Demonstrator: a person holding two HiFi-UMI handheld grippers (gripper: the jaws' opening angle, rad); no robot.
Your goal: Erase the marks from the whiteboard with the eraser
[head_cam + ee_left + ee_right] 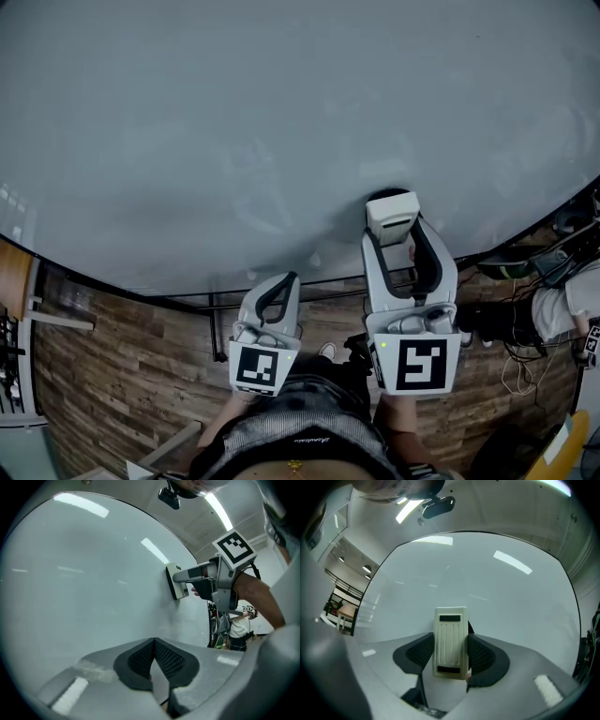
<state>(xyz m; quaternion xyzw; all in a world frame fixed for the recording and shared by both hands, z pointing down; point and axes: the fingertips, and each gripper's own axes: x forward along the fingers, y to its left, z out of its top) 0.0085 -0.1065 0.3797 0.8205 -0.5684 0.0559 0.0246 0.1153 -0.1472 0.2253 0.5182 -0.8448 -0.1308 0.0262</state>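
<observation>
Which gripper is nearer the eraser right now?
Right. The right gripper is clamped on the eraser, holding it against the whiteboard. The left gripper is shut and empty, below and to the left of the eraser in the head view, apart from it.

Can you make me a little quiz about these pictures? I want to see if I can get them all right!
1. True or false: the left tongs are wide open.
2. What do the right tongs hold? A) a pen B) the eraser C) nothing
3. Fill the gap: the eraser is pressed flat against the ____.

Key
1. False: they are shut with nothing between them.
2. B
3. whiteboard
</observation>
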